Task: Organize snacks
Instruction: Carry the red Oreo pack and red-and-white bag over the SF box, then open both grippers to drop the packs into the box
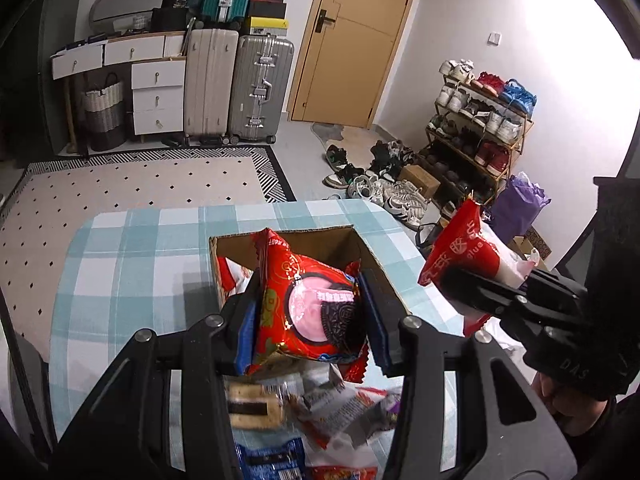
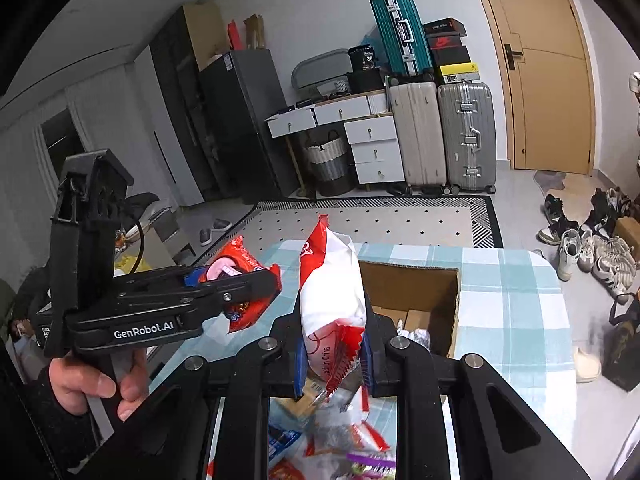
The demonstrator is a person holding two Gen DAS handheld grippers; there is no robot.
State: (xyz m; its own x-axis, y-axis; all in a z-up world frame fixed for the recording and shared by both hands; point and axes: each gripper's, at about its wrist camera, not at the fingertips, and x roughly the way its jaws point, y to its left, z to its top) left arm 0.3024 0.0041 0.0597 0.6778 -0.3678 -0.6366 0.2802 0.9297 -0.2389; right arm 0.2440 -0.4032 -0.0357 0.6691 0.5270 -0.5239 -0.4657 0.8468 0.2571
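Loose snacks [image 1: 336,408] lie nearest on the checked table [image 1: 132,248]. Above them, the left gripper [image 1: 310,316] clamps a red cookie packet [image 1: 316,304]; the right gripper [image 2: 332,356] clamps a red-and-white packet [image 2: 332,296]. Farther stands an open box [image 2: 420,292].

At the centre of the left wrist view, the red snack packet [image 1: 312,312] is glossy, crinkled foil-like plastic with a serrated edge, clamped between matt black plastic arms of the left gripper [image 1: 310,320] with blue pads and bright metal pivot pins. The red and white packet [image 2: 332,308] at the centre of the right wrist view is smooth, shiny plastic film. Behind them, the open box [image 1: 376,260] is matt brown corrugated cardboard on a soft-looking checked cloth [image 1: 132,248].
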